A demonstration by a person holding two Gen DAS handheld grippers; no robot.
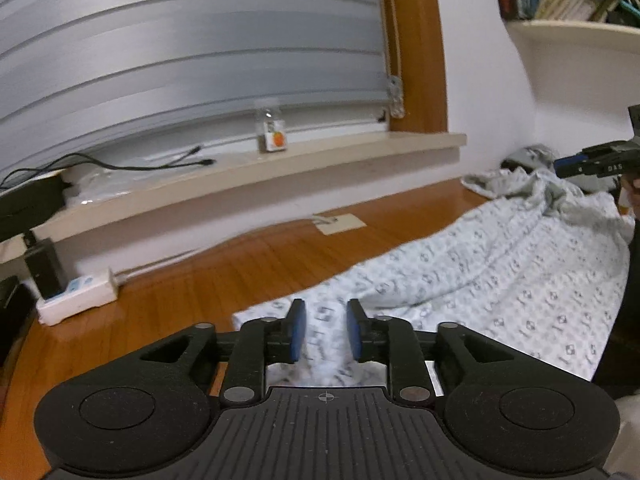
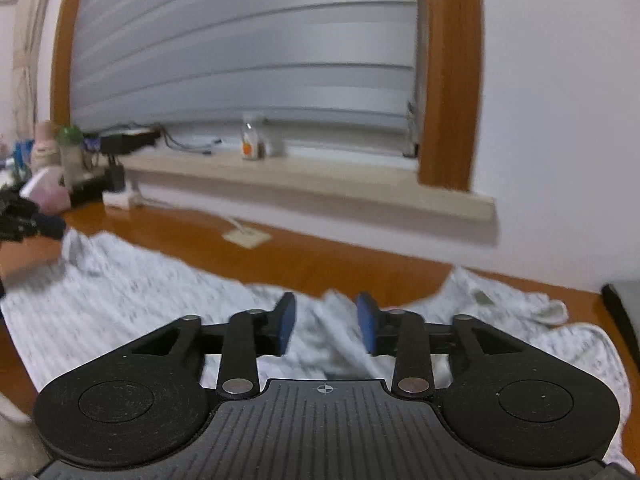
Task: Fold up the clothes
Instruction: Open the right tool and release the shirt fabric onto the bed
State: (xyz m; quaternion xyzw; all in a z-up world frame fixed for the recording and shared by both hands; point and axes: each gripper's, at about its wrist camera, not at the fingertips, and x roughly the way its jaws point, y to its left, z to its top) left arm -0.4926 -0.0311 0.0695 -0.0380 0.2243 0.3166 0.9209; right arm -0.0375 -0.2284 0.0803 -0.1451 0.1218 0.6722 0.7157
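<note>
- Left gripper [image 1: 326,330]: blue pads spread above soft, patterned white garment [image 1: 500,276].
- Right gripper [image 2: 326,326]: spread over rumpled cloth folds.
- Glossy wooden floor [image 1: 200,280].

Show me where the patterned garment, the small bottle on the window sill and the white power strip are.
patterned garment [image 1: 500,276]: left wrist view, middle of the spread cloth.
small bottle [image 1: 272,130]: left wrist view, its body above the orange label.
white power strip [image 1: 80,294]: left wrist view, its top face.

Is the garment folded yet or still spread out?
Spread out. The garment lies mostly flat across the wooden floor, bunched only at its far end; no fold shows.
</note>
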